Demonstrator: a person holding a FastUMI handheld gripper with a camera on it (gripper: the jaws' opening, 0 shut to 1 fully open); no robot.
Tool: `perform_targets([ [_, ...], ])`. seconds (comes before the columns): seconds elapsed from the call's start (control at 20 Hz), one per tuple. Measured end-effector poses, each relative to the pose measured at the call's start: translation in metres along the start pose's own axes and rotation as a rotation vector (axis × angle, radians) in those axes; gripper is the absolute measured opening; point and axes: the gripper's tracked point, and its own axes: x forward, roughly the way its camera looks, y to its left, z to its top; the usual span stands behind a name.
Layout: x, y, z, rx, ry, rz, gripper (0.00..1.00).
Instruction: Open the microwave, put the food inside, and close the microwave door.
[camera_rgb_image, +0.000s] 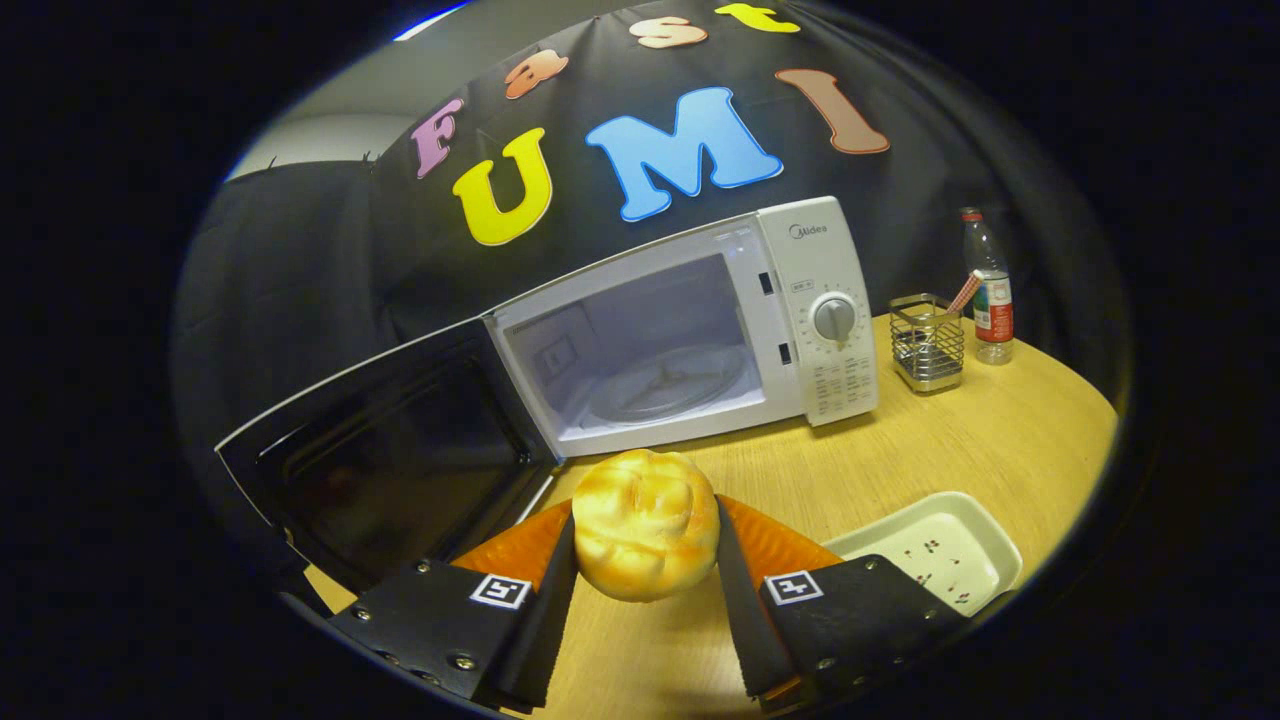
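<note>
So the count: one microwave (690, 330), one bread roll (645, 522), one white tray (985, 535), one wire mesh holder (927, 342) and one plastic bottle (988, 290), all on a light wooden table (1000, 430).

The gripper (646, 545) is clamped onto the bread roll, with one finger pressing each side of it. The roll sits right between the fingers, held above the table just in front of the microwave's open cavity. It's round and puffy, golden with paler yellow patches, and the top has shallow creases that make it look lumpy. The crust has a bit of a shine.

The microwave is a boxy white unit with a round dial on its control panel. Its door (390, 450) is swung wide open to the left, dark and glossy on the inside. Inside the cavity there's a round glass turntable (665, 385).

The tray is a shallow rounded rectangle with some tiny dark specks in it, lying just right of the fingers. The mesh holder is squarish and metallic with a stick-like thing poking out, and the clear bottle with a red label stands just beside it.
</note>
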Motion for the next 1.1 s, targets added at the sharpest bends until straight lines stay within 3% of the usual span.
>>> perform_targets([
  [0.45, 0.096, 0.03, 0.025, 0.055, -0.06, -0.018, 0.7],
  [0.7, 0.168, 0.022, 0.034, 0.253, -0.012, -0.069, 0.7],
  [0.9, 0.208, 0.01, 0.045, 0.243, -0.058, -0.151, 0.7],
  [1.1, 0.242, 0.013, 0.049, 0.251, -0.077, -0.167, 0.7],
])
